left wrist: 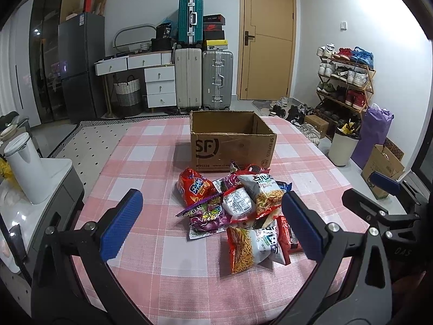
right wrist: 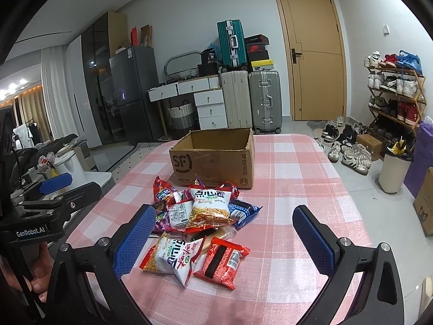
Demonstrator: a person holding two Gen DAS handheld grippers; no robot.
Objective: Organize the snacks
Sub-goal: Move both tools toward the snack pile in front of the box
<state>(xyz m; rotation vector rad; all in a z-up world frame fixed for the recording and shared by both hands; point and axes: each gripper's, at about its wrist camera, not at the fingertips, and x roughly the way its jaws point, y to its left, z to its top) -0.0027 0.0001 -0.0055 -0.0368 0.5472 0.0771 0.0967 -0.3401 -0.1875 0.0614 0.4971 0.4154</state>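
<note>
A pile of several snack packets (left wrist: pixel 238 208) lies on the pink checked tablecloth, also in the right wrist view (right wrist: pixel 197 222). Behind it stands an open cardboard box (left wrist: pixel 232 140), empty as far as I can see, also in the right wrist view (right wrist: pixel 216 157). My left gripper (left wrist: pixel 213 224) is open and empty, hovering just in front of the pile. My right gripper (right wrist: pixel 224 243) is open and empty, above the near packets, with a red packet (right wrist: pixel 222 262) between its fingers' line. Each gripper shows at the other view's edge.
The table (left wrist: pixel 151 146) has floor beyond its edges. A white kettle (left wrist: pixel 24 168) on a side cabinet stands left. A white bin (left wrist: pixel 342 146), a shoe rack (left wrist: pixel 346 81) and boxes stand right. Suitcases (left wrist: pixel 203 78) and a door are at the back.
</note>
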